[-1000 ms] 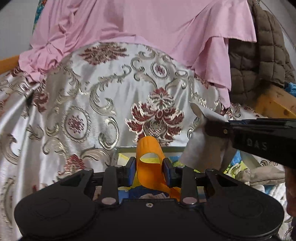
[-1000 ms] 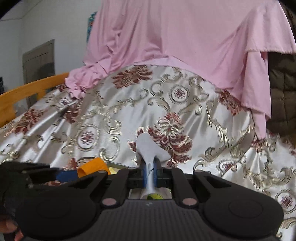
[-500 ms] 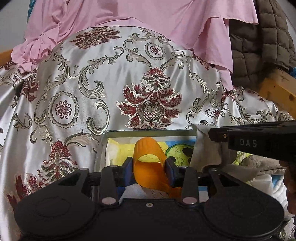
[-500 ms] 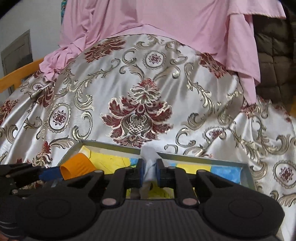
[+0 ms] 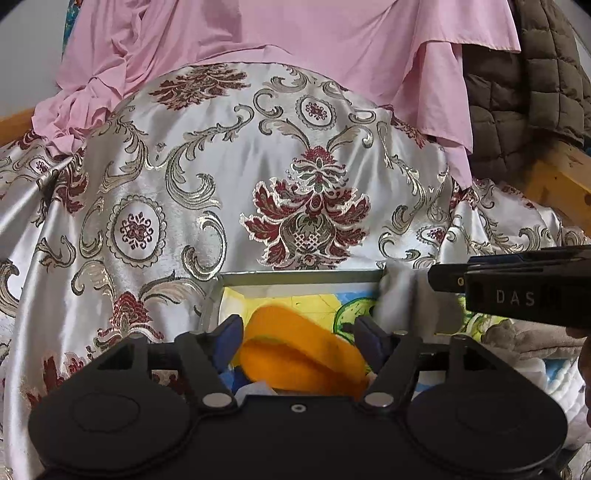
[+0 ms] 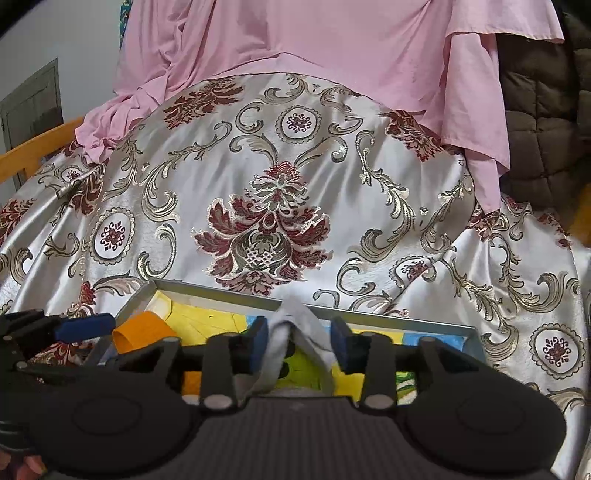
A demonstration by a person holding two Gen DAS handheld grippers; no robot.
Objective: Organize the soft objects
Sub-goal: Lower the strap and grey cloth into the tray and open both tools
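Grippers spread; soft orange loop [image 5: 295, 354], limp grey cloth [image 6: 295, 332] in tray [image 6: 369, 317]

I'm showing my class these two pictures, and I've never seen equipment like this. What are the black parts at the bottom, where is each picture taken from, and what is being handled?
No robot here: a person holds a two-finger gripper in each hand, and a fisheye camera on each looks forward along its fingers. One picture is from the left gripper, the other from the right gripper. Both are open. An orange cloth lies between the left fingers and a grey cloth between the right ones, over a shallow box with a colourful printed bottom. The box rests on a patterned satin cover; a pink sheet is draped behind it.
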